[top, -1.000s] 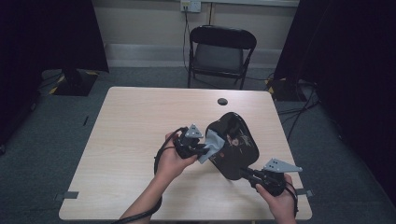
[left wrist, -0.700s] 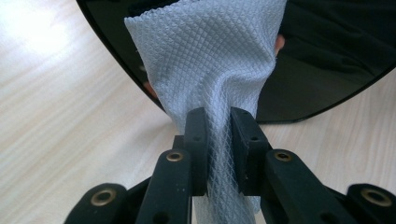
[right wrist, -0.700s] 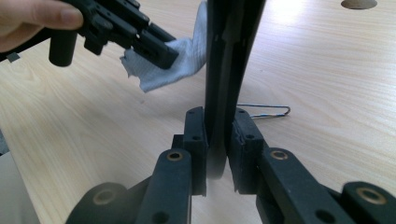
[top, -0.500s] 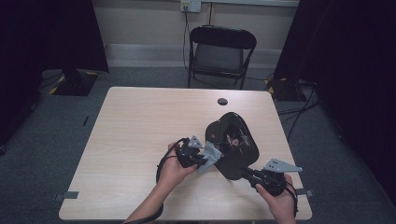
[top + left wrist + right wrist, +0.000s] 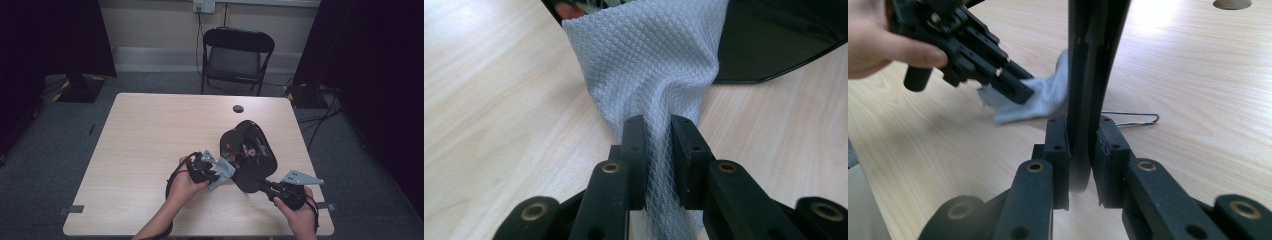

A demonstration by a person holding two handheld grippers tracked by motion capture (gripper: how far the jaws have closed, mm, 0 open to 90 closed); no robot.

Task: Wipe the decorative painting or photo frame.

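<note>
Left gripper view: black plate [image 5: 774, 45] cut off by top and right edges; grey mesh cloth [image 5: 649, 65] ran out past bottom edge. High view: reflection on plate too small to tell. Right gripper view: plate's top cropped.

Cloth [image 5: 649, 65] between left gripper [image 5: 216, 171] jaws, frame [image 5: 250, 155] just ahead of it, frame's near edge in right gripper [image 5: 267, 186], table hole [image 5: 238, 108] well beyond both

Black folding chair [image 5: 237, 57] behind wooden table [image 5: 150, 145], grey carpet [image 5: 45, 150], dark curtains [image 5: 50, 35].
</note>
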